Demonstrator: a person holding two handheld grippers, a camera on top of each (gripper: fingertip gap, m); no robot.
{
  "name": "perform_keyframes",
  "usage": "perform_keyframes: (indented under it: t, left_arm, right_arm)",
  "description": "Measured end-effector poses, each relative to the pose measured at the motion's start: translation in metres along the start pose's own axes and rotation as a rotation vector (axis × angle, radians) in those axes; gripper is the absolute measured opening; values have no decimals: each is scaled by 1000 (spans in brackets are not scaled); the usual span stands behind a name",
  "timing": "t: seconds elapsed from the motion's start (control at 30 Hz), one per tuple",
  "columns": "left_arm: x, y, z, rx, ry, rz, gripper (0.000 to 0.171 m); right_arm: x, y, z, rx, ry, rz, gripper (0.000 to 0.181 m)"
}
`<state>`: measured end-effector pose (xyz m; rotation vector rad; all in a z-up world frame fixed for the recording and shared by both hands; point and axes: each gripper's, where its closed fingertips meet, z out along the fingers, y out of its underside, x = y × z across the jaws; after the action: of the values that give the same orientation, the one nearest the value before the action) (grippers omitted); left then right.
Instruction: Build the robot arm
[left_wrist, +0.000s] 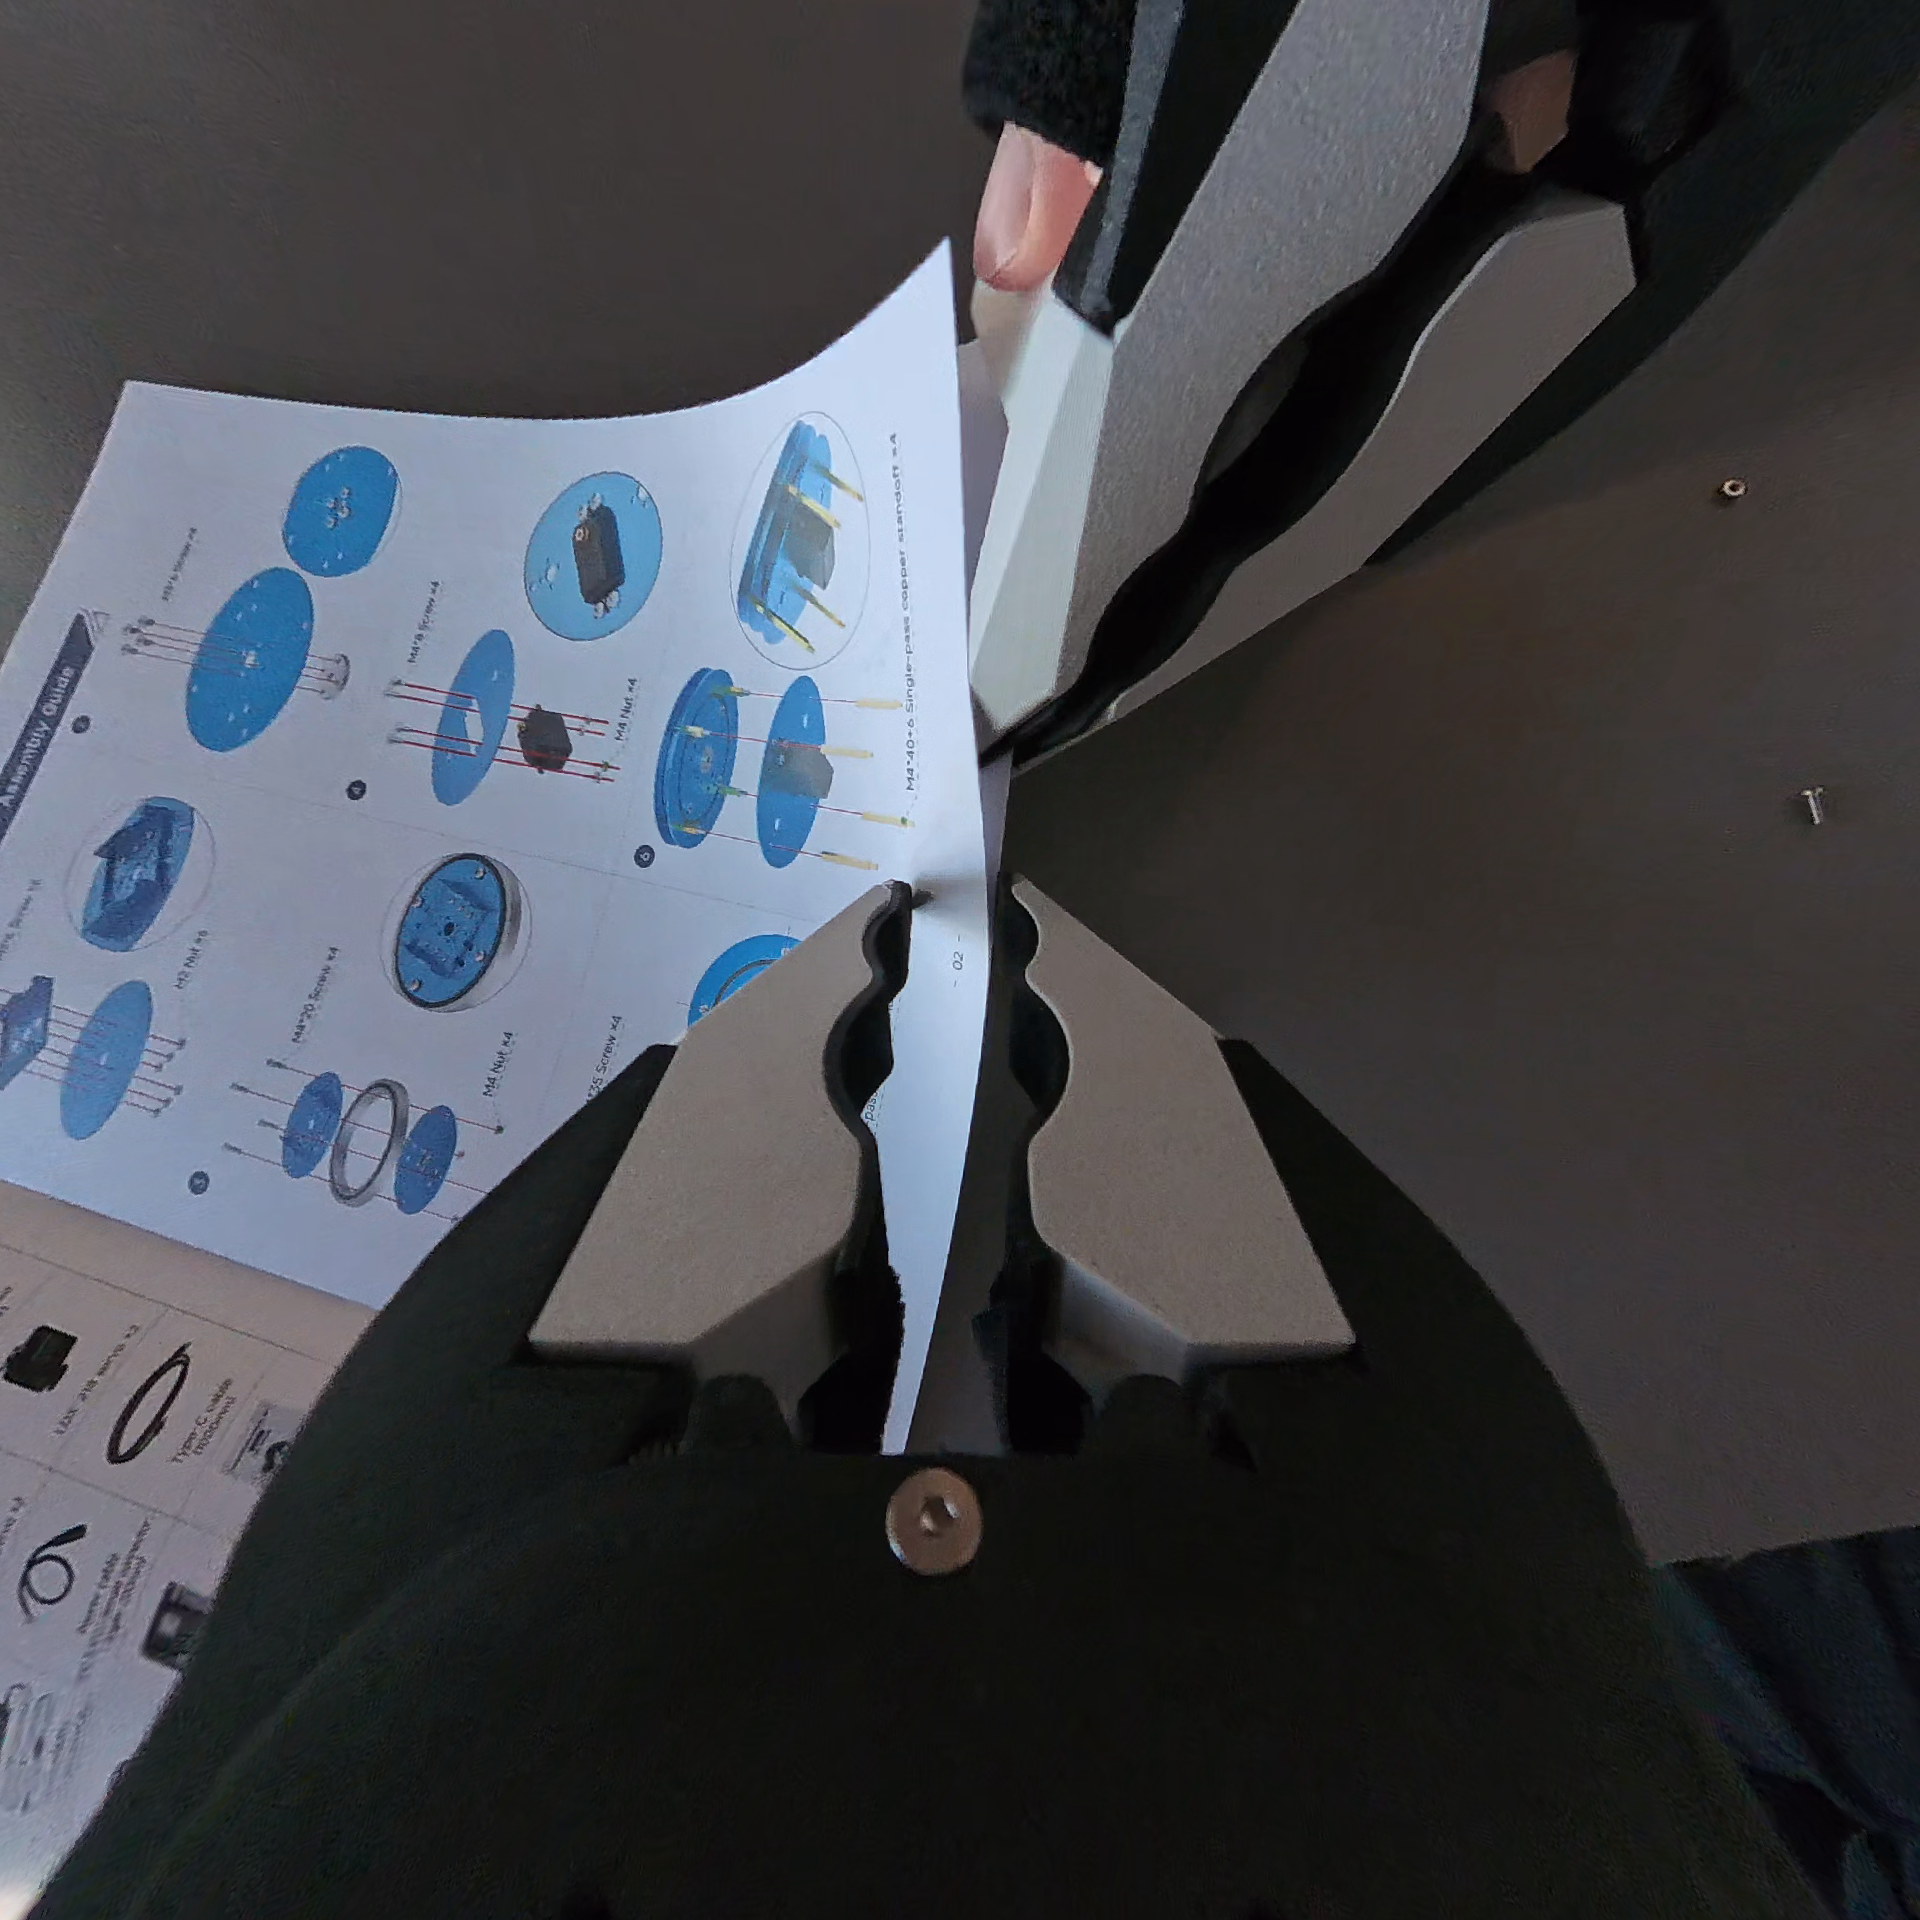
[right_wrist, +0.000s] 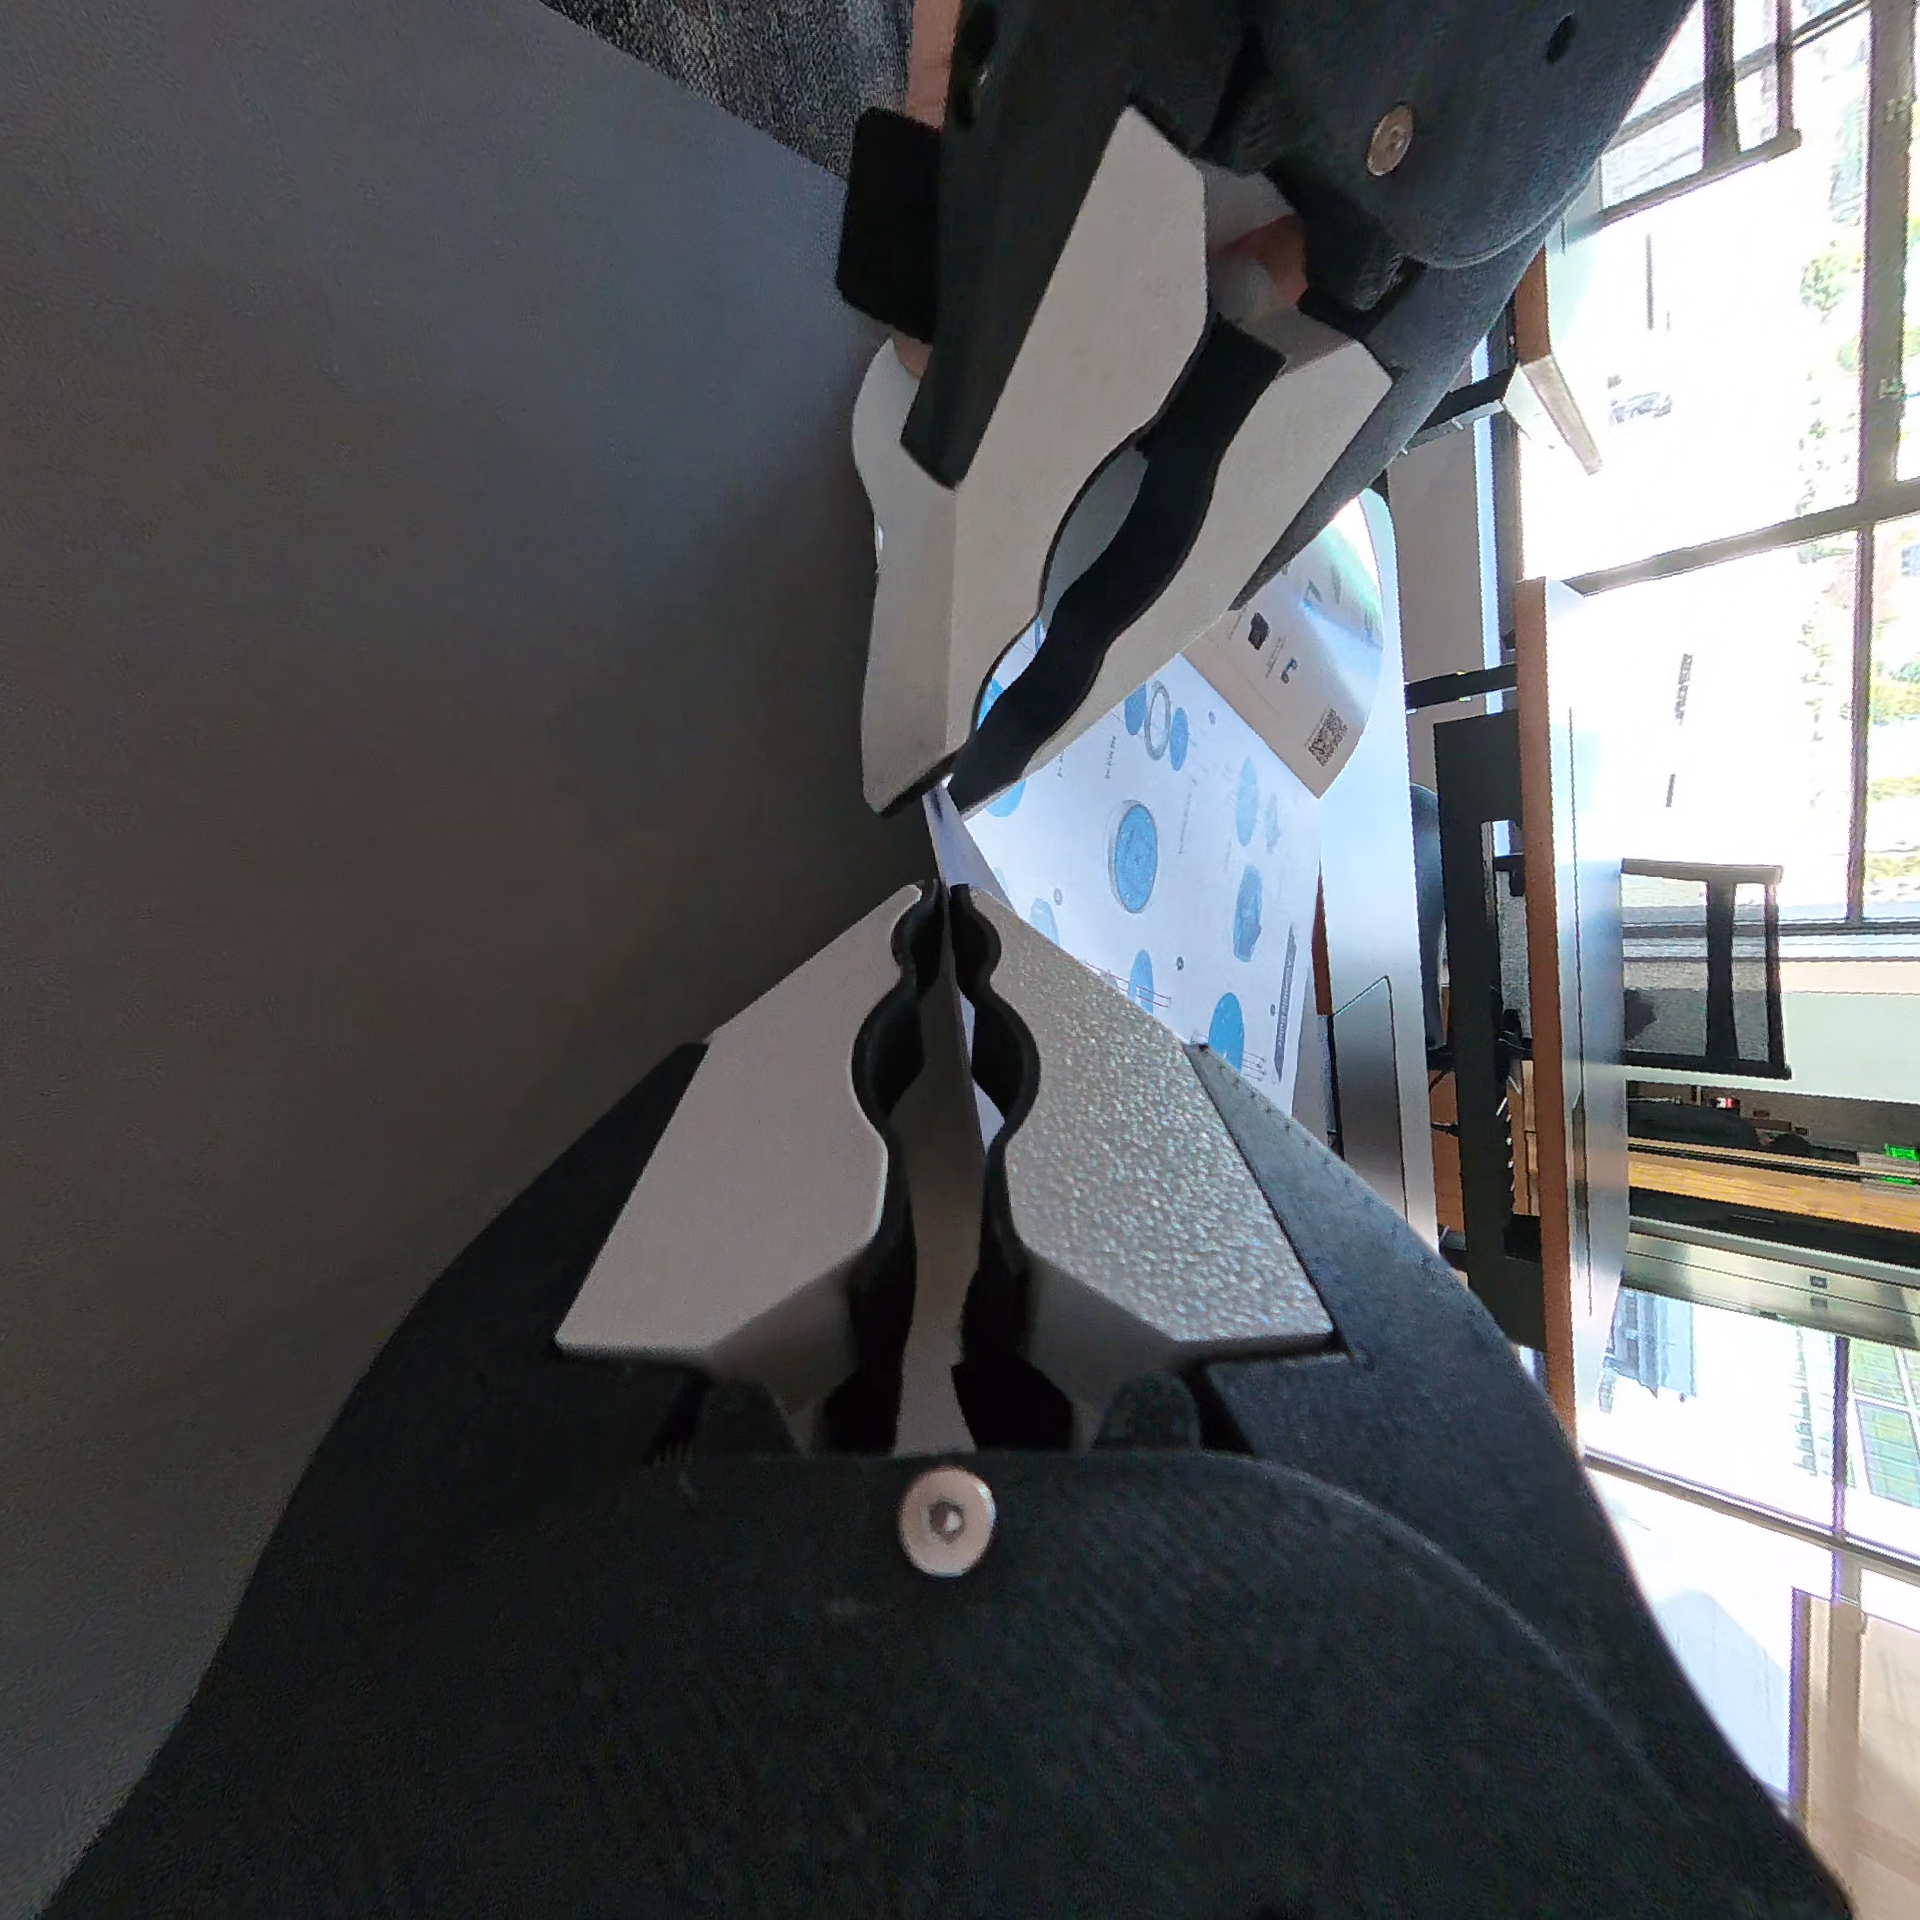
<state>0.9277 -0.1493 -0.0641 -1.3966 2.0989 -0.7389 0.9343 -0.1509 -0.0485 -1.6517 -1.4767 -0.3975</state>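
Both grippers, left (left_wrist: 951, 894) and right (right_wrist: 940, 894), pinch one printed sheet (left_wrist: 499, 748).

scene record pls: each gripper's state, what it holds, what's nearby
left gripper: shut on the printed sheet's edge
right gripper: shut on the same edge, tips facing the left gripper's
printed sheet: white, blue diagrams, lifted and curved
surface: dark grey tabletop
loose hardware: small screw and small nut on the tabletop
background: bright windows
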Motion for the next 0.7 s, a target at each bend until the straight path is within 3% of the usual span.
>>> perform_keyframes:
  t: [0.27,0.47,0.7]
  left_arm:
    - [5,5,1,39,134,-92,16]
    - [6,12,9,19,180,-139,17]
    - [5,13,9,28,208,-175,18]
  right_arm:
    - [-7,-1,2,9,-26,-25,0]
    - [-20,16,6,-51,-114,2,9]
    - [-22,37,-13,-34,-243,225,19]
